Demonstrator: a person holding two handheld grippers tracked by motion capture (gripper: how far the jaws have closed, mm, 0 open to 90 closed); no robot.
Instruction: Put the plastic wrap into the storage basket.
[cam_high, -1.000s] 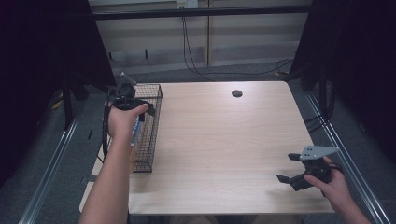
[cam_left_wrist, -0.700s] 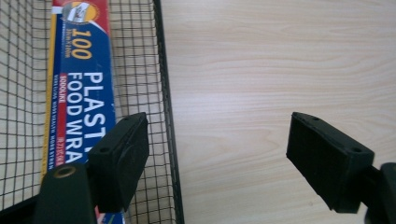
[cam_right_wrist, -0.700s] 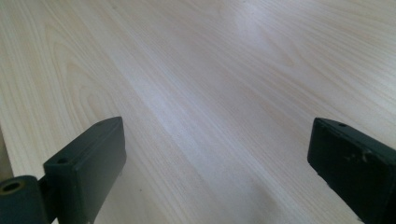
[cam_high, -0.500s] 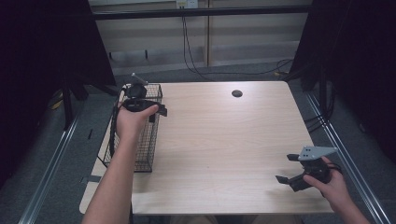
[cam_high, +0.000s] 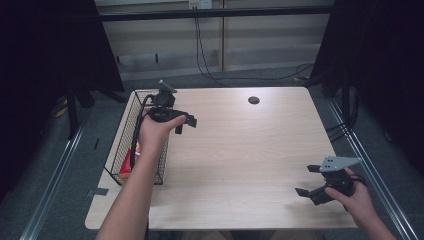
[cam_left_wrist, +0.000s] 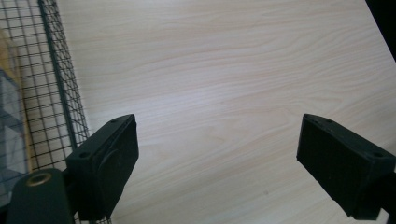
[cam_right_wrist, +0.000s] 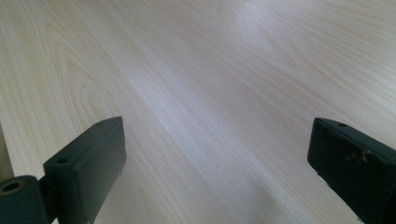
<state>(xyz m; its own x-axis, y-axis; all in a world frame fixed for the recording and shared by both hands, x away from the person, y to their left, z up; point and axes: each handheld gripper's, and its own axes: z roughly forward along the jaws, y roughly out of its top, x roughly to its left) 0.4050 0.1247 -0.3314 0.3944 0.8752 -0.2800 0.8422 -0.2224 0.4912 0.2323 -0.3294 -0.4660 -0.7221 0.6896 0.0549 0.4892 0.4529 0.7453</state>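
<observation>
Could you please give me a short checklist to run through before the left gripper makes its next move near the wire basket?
1. Left gripper empty: ok; its jaws have just been opening and stand wide over bare wood, nothing between them.
2. Left gripper outside the wire basket: ok; it hangs by the basket's right wall, over the table.
3. Items lying in the basket: ok for a red and yellow pack at its near end; what else is inside, cannot tell.
4. Right gripper out of the way: ok; open and empty at the table's near right corner.
5. Basket fully on the table: cannot tell; it sits along the left edge.
</observation>
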